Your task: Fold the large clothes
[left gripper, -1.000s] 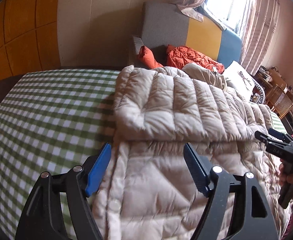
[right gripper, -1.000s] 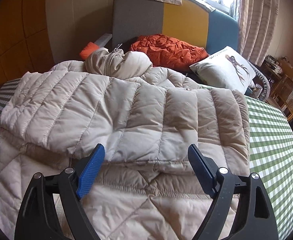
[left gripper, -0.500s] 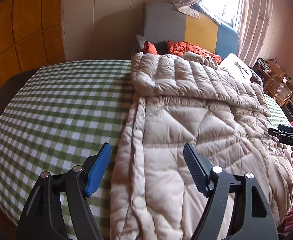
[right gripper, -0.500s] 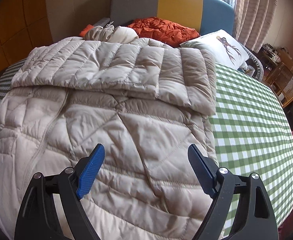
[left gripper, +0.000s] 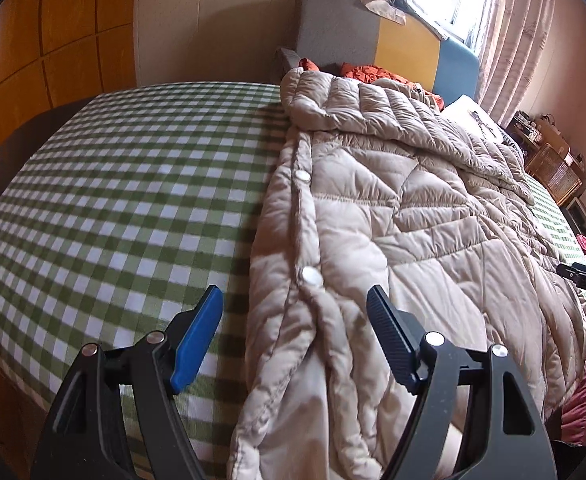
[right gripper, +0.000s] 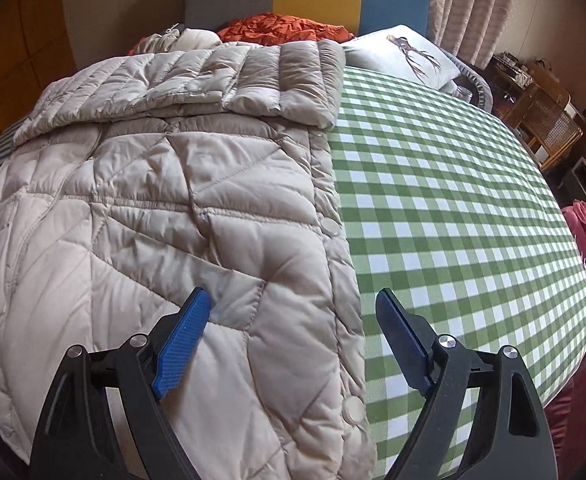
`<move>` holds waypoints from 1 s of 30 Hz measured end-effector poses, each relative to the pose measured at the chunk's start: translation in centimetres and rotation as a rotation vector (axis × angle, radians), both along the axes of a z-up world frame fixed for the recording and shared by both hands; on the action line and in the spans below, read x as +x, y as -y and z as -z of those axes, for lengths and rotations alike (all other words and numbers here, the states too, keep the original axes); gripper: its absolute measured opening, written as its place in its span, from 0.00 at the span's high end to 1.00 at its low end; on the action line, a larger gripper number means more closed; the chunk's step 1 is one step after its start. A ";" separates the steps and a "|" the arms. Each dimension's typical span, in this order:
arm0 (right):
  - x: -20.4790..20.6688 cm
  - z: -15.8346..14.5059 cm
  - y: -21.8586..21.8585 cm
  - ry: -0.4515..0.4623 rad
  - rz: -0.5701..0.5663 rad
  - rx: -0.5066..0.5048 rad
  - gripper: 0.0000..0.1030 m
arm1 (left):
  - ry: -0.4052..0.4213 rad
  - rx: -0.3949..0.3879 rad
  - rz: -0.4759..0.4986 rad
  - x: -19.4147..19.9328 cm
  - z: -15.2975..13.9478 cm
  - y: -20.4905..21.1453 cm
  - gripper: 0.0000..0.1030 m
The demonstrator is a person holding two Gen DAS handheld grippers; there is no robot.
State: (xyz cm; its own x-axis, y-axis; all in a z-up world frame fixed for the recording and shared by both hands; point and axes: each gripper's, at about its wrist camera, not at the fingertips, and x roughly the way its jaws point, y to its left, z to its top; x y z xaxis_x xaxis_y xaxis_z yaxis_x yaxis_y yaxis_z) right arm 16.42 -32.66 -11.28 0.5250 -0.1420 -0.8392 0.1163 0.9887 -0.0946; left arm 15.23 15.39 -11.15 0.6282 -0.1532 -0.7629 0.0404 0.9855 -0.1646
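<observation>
Down at the bottom of the left wrist view, the left gripper (left gripper: 295,320) hangs with its jaws wide apart and nothing between the pads. It straddles the coat's (left gripper: 413,240) snap edge: the left finger is over bare checked cloth (left gripper: 113,208), the right finger over the quilting. The coat runs lengthwise from the lower middle of the frame up toward the top centre, sleeves already folded across its far end, so its long axis pretty much lines up with where the gripper points. The hem droops off the near edge right under the jaws. At the far right edge you can just catch the right gripper (left gripper: 585,276), too small there to read.

Over in the right wrist view, same deal mirrored. The right gripper (right gripper: 293,312) is spread wide too, holding nothing, with the coat's (right gripper: 153,220) other snap edge running up between the fingers from bottom centre, and the cloth (right gripper: 453,200) fills the right half.

My guess: each gripper is nearest its own hem corner, so next is probably pinching both and carrying the hem up-frame toward the sleeves.
</observation>
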 end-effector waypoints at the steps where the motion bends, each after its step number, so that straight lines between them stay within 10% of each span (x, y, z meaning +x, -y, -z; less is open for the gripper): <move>1: -0.4 0.1 0.3 -0.004 0.003 0.009 0.18 | -0.006 -0.012 0.002 -0.3 0.2 -0.1 0.28; 15: -7.1 1.4 3.4 -0.045 0.034 0.199 0.16 | -0.043 -0.141 0.054 -3.0 1.9 0.3 0.65; 17: -8.1 1.8 3.8 -0.044 0.041 0.260 0.24 | -0.037 -0.155 0.061 -3.2 1.7 0.3 0.75; 22: -9.4 1.0 2.7 -0.037 -0.038 0.308 0.79 | -0.033 -0.171 0.077 -4.1 1.2 0.4 0.85; 30: -11.9 -2.5 1.9 -0.018 -0.128 0.333 0.89 | -0.024 -0.257 0.082 -7.9 -0.7 -1.4 0.89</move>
